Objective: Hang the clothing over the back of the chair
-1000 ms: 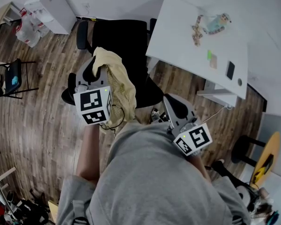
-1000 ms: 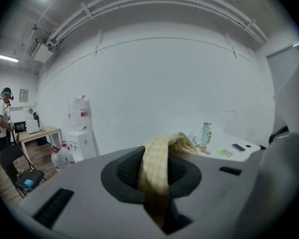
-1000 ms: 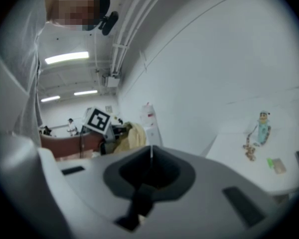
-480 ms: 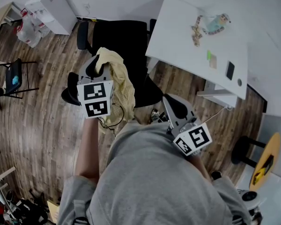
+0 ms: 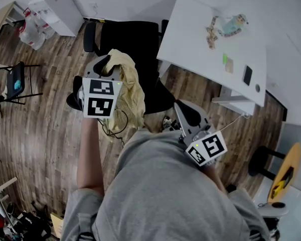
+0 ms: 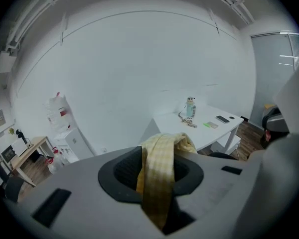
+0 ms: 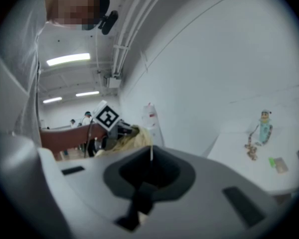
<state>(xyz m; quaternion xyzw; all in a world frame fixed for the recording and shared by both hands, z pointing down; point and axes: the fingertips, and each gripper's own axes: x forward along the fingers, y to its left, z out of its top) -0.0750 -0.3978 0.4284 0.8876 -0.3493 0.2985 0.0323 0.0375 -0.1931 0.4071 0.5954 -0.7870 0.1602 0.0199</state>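
A pale yellow checked garment [image 5: 129, 92] hangs from my left gripper [image 5: 106, 64] beside the black office chair [image 5: 128, 39]. In the left gripper view the garment [image 6: 159, 173] lies over the jaw tips and runs down through the gap. The left gripper [image 6: 158, 156] has just been opening its jaws, and the cloth lies loosely between them. My right gripper [image 5: 180, 108] hovers near the chair's seat edge, shut and empty. In its own view the right gripper [image 7: 150, 164] looks toward the garment [image 7: 124, 139] and the left marker cube.
A white desk [image 5: 210, 39] with small items and a phone stands right of the chair. A white cabinet [image 5: 55, 6] is at the back left, and a small black chair [image 5: 12, 84] stands at the far left. Cables [image 5: 115, 127] lie on the wood floor.
My left gripper has rolled so its marker cube faces up more squarely, and it has shifted slightly toward the chair. The garment moved with it. The right gripper has kept still.
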